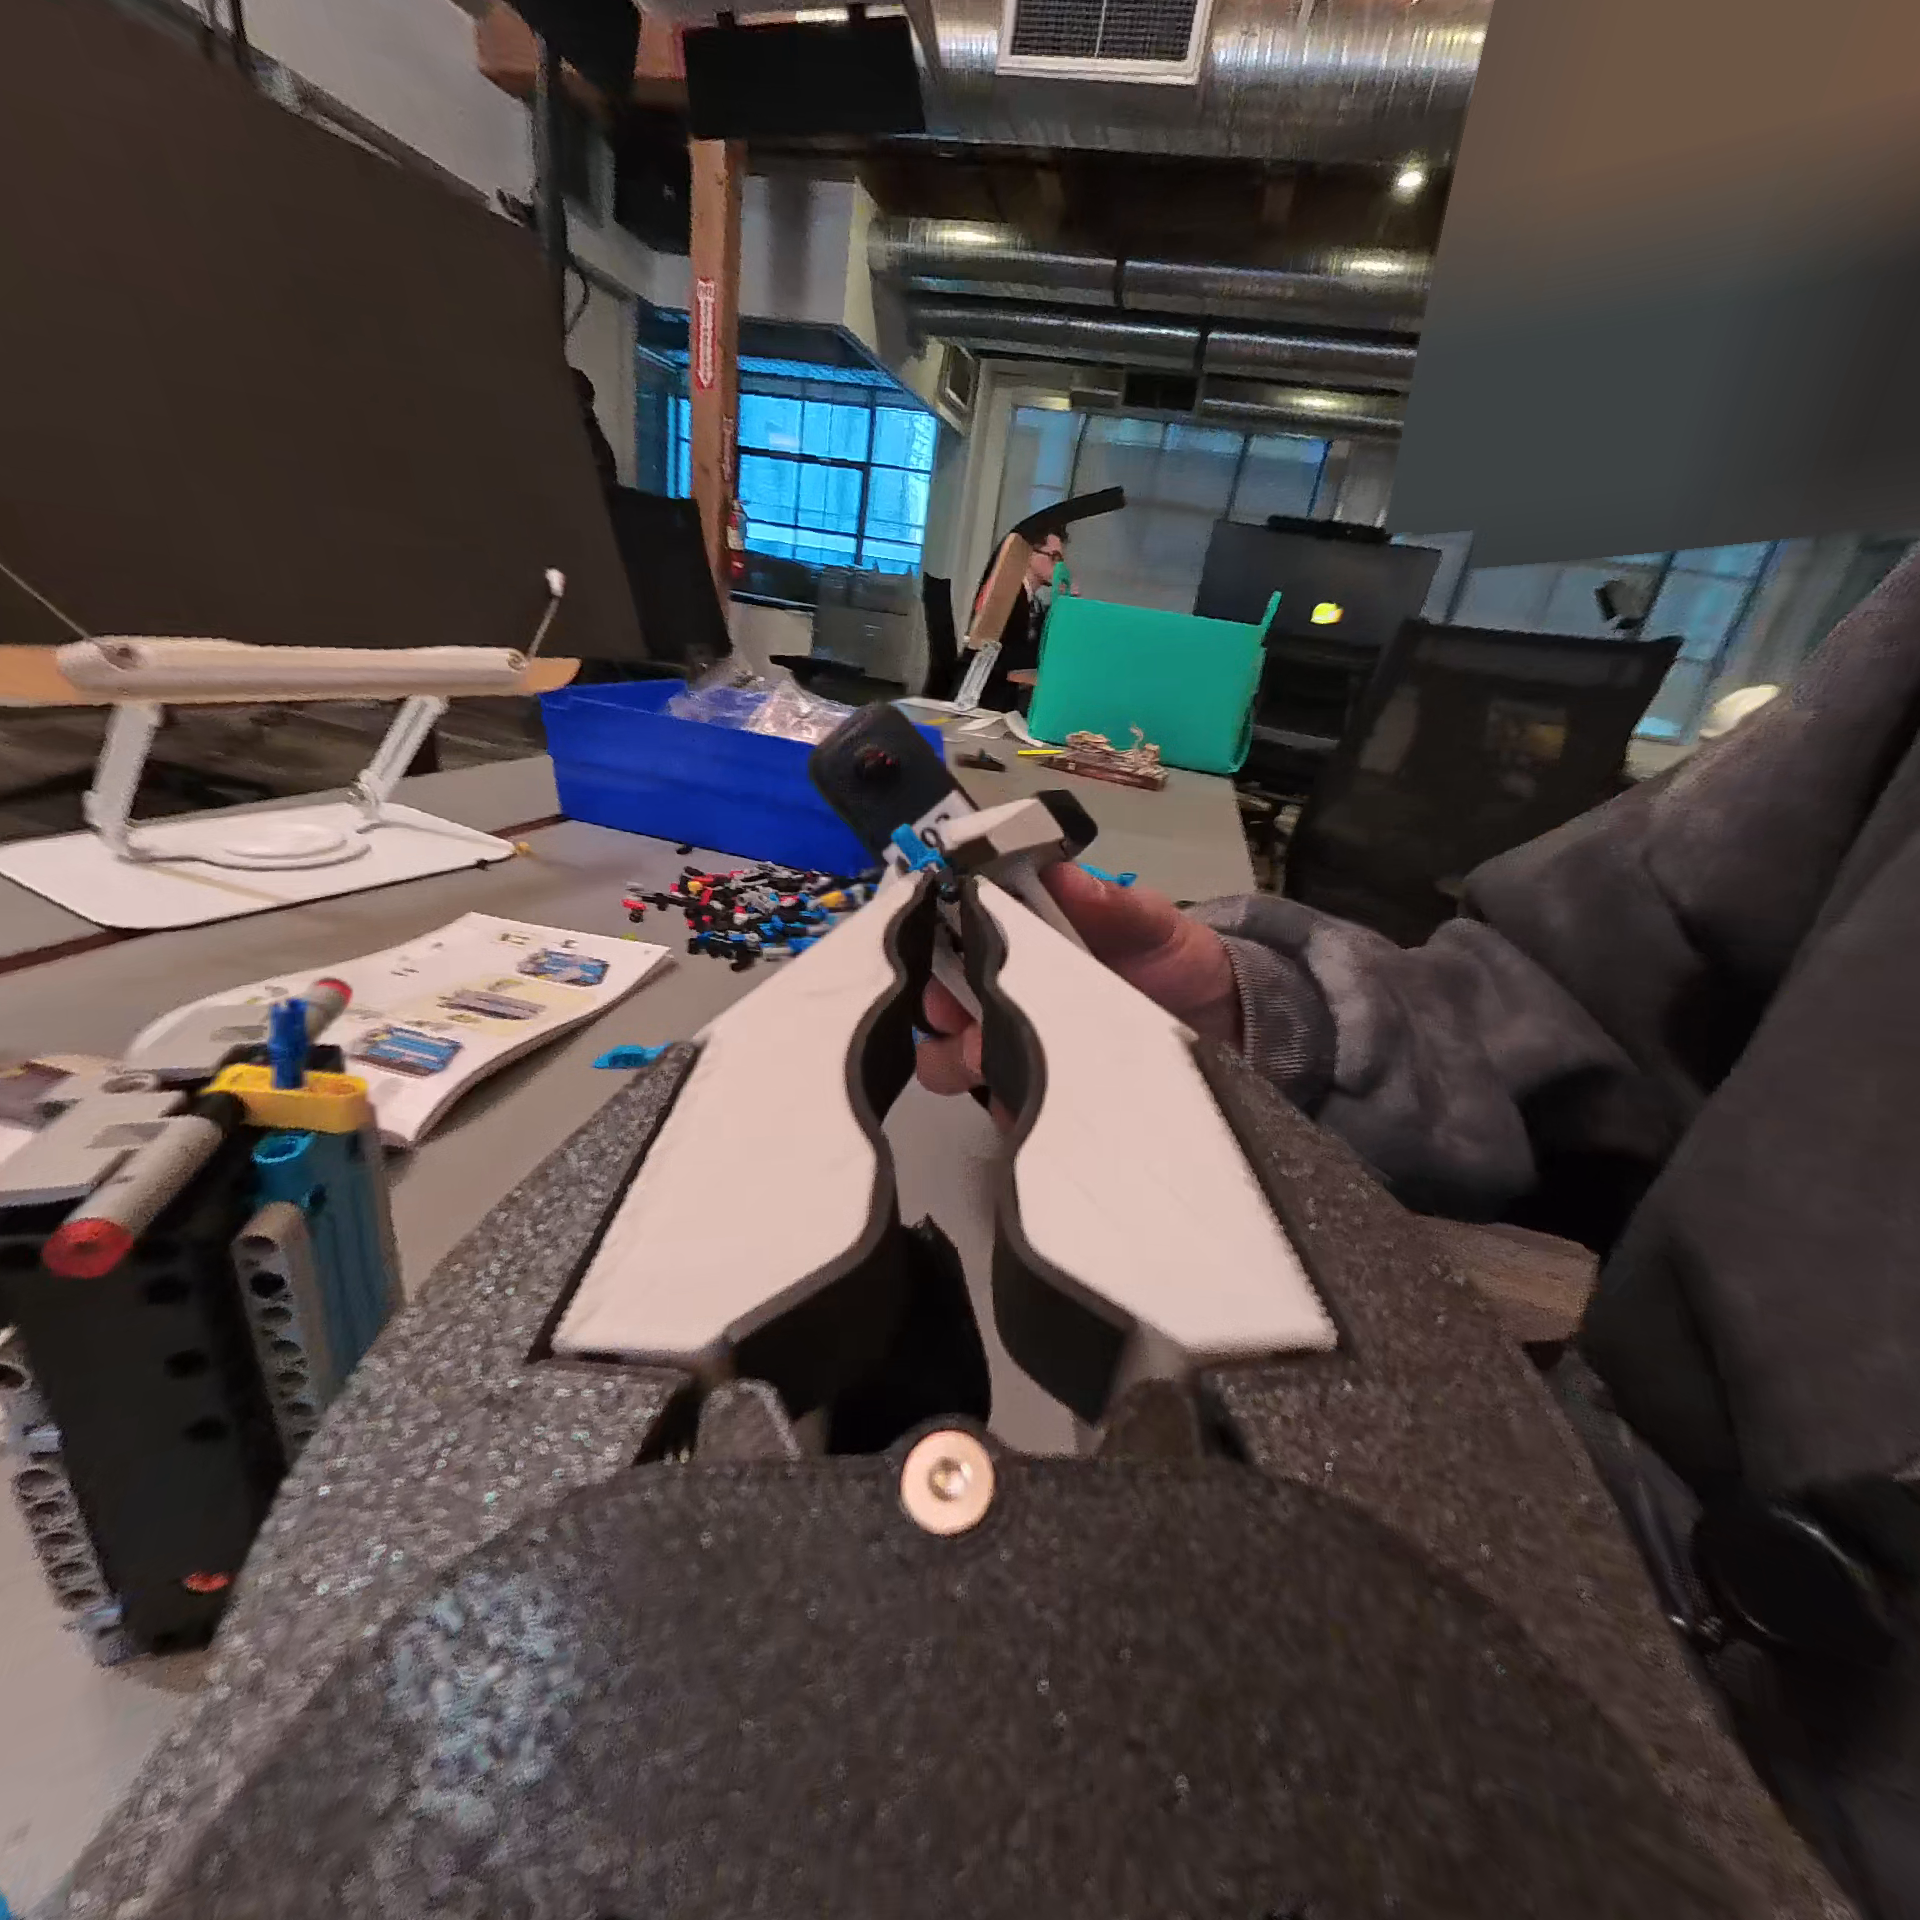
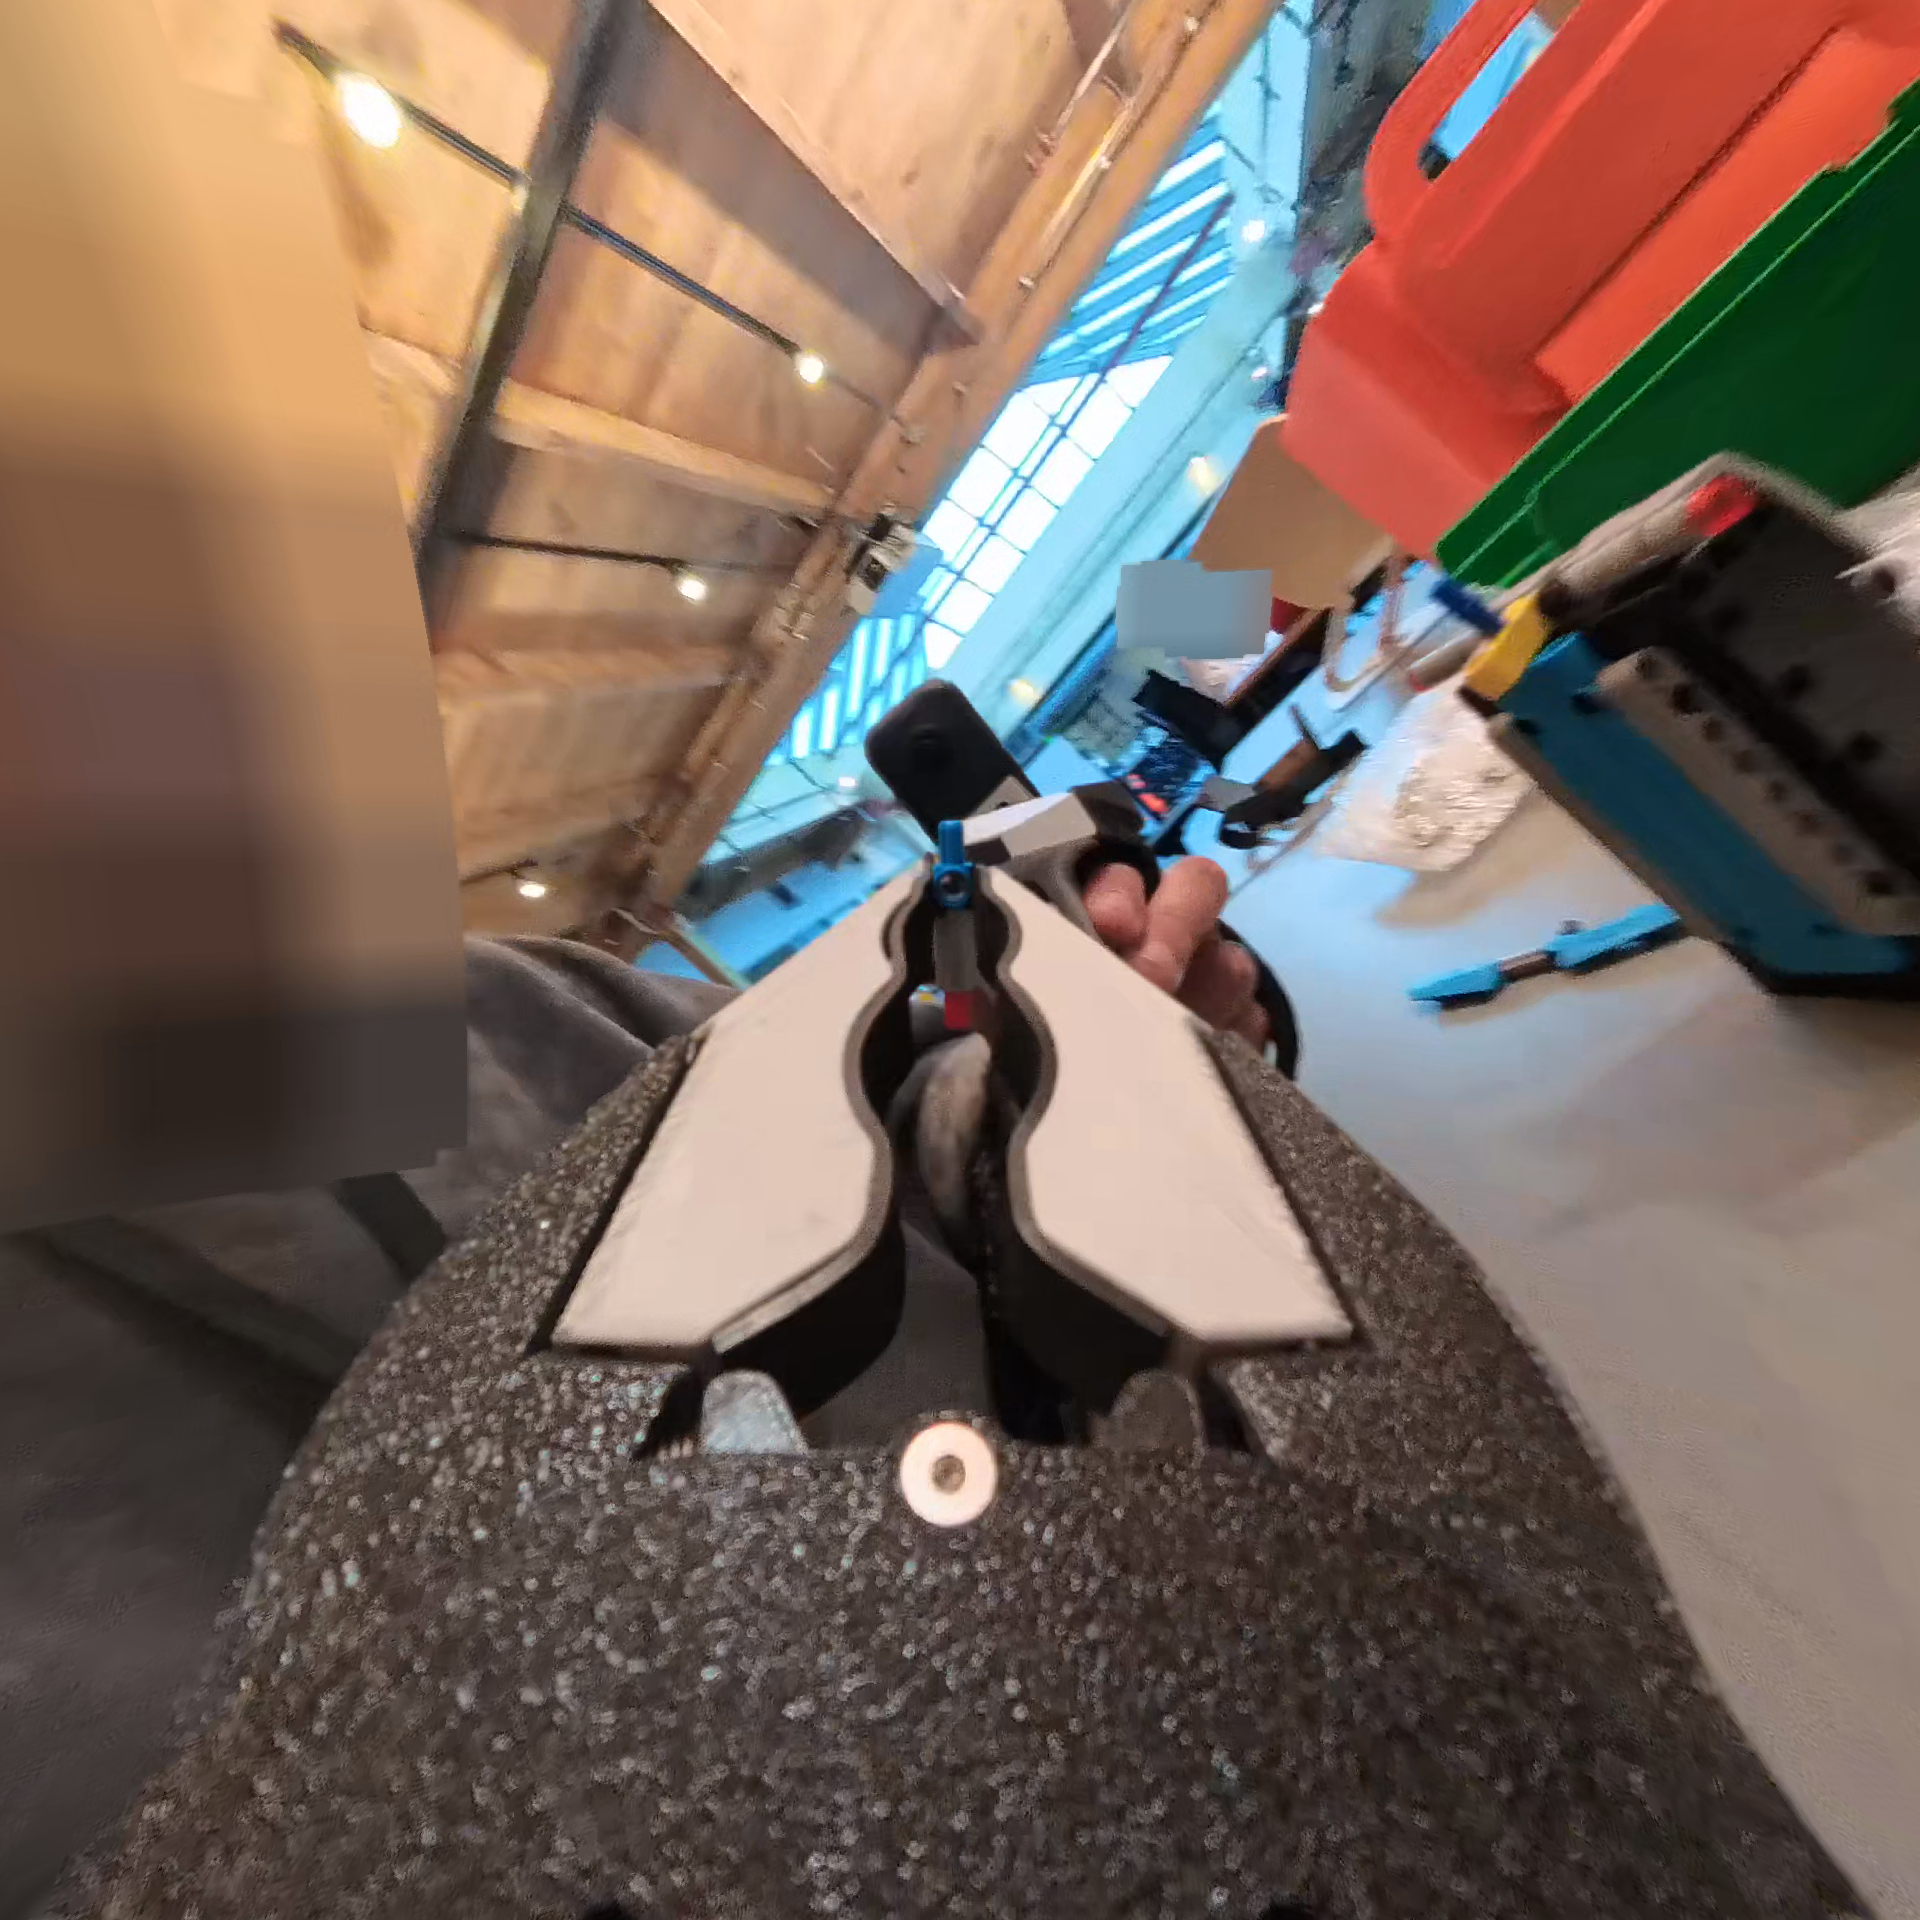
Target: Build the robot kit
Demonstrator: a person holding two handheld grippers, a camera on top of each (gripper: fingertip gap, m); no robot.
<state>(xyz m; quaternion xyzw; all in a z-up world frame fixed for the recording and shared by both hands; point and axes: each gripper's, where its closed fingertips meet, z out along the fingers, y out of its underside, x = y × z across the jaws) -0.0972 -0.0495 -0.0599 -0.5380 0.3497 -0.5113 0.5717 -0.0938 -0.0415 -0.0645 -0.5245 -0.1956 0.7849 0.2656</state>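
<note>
On my far left, the white laptop stand (image 1: 260, 769) sits on the grey table (image 1: 582, 862). Near left stands the brick-built assembly (image 1: 197, 1278), black and teal with a yellow beam on top, a blue pin upright in that beam, and a grey axle with a red end lying across it. Just behind it lies the open instruction booklet (image 1: 488, 997). Farther back is the blue bin (image 1: 675, 774), with a loose pile of small parts (image 1: 758, 909) on the table in front of it. A green bin (image 1: 1143, 675) stands at the far end.

My left gripper (image 1: 940, 883) is raised above the table near its right edge, its fingertips pinched together on a small blue connector (image 1: 920, 847). The right gripper (image 1: 1023, 831) meets it tip to tip from the far side, gripped by a hand (image 1: 1132, 935) in a grey sleeve.

In the right wrist view, my right gripper (image 2: 951, 888) is clenched on a short grey axle (image 2: 951, 951) that carries the blue connector at its far end and a red piece at its near end. The left gripper (image 2: 1049, 831) faces it, tips touching at the connector. To the right, the same assembly (image 2: 1714, 748) stands on the table, with a loose teal part (image 2: 1538, 966) lying near it and orange and green bins (image 2: 1558, 312) behind.
</note>
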